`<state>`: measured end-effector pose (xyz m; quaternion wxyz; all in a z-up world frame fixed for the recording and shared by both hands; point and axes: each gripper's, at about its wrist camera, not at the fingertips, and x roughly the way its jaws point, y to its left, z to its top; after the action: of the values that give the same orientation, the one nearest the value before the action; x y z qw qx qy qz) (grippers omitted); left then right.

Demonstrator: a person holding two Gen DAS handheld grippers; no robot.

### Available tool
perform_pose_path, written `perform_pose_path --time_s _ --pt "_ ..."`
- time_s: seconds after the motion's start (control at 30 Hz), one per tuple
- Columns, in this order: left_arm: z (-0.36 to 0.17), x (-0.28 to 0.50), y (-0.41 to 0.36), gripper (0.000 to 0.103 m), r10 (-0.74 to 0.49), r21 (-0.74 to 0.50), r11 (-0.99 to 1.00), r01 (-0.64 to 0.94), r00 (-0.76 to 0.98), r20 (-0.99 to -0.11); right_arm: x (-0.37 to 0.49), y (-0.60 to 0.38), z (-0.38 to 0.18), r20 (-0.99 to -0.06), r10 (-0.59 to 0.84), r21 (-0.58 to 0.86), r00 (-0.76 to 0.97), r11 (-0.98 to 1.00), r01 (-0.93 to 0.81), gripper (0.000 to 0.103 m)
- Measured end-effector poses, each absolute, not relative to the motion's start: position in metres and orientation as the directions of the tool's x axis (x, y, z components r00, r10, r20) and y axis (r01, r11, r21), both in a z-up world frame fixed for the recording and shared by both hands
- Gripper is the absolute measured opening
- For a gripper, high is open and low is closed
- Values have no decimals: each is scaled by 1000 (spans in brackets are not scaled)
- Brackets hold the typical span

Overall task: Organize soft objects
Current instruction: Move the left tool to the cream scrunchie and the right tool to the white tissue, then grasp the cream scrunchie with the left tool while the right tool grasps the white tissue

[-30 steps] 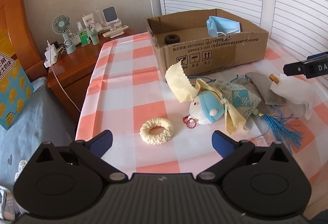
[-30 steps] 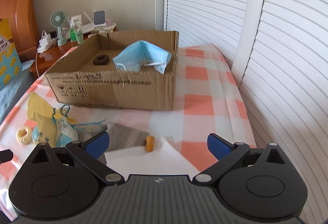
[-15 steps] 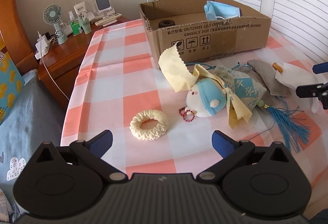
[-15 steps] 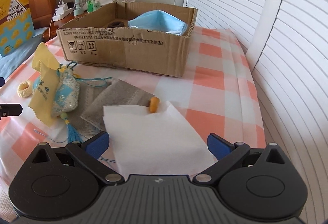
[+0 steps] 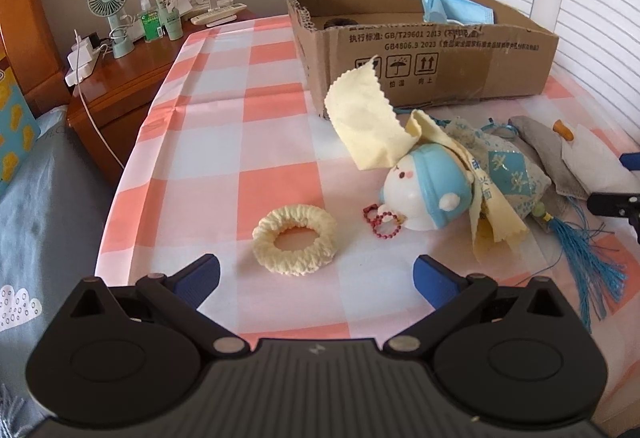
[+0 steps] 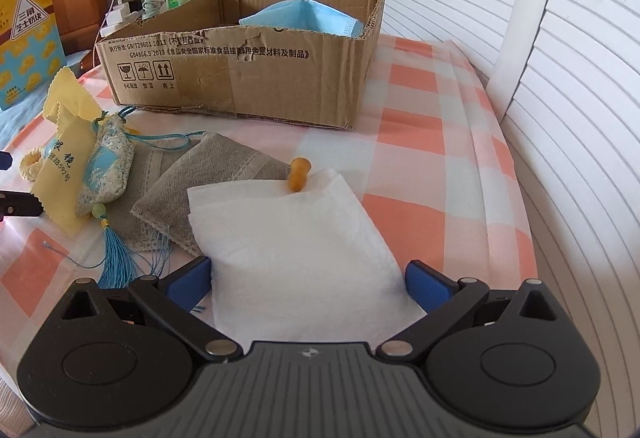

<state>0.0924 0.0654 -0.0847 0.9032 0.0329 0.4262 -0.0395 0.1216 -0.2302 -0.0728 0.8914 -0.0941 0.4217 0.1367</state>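
A cardboard box (image 5: pixel 472 69) (image 6: pixel 248 77) at the back holds a blue face mask (image 5: pixel 456 7) (image 6: pixel 304 15) and a dark ring. A cream scrunchie (image 5: pixel 295 240) lies just ahead of my open left gripper (image 5: pixel 316 278). Right of it lie a blue-hooded plush (image 5: pixel 428 193), a yellow cloth (image 5: pixel 366 121) (image 6: pixel 66 141), a blue sachet with tassel (image 6: pixel 106 165) and a grey mask (image 6: pixel 216 173). My open right gripper (image 6: pixel 308 284) straddles the near edge of a white tissue (image 6: pixel 296 250). A small orange earplug (image 6: pixel 299 173) lies at the tissue's far edge.
The checked tablecloth (image 5: pixel 224 117) covers the table. A wooden nightstand (image 5: pixel 116 77) at the left carries a small fan (image 5: pixel 110 9), bottles and a charger. White louvred doors (image 6: pixel 560 77) close the right side. A bed lies at the left.
Both grippers have dropped lower and moved in: the left towards the scrunchie, the right forward so that its jaws now flank the white tissue. Nothing was picked up.
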Motion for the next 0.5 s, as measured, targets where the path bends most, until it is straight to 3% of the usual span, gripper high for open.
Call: perform_pose_path --time_s 0.1,0.2,0.27,0.37,0.5 --pt "-87 94 71 97 -73 -20 996 89 643 -762 120 -231 -74 -767 168 -51 620 946 -320 103" --pt "-85 95 74 83 -67 -23 997 75 664 -745 118 -232 -74 -759 170 -51 628 947 -319 103" --pt "-82 96 76 66 -63 -24 997 67 671 -738 117 -232 -74 -756 171 -51 632 947 -318 103" --pt "-80 99 75 50 -56 -27 998 54 673 -738 117 -232 -75 -752 172 -52 636 947 -317 103" --pt "-79 100 71 49 -58 -21 998 62 672 -738 119 -232 -75 -745 193 -53 638 937 -345 103"
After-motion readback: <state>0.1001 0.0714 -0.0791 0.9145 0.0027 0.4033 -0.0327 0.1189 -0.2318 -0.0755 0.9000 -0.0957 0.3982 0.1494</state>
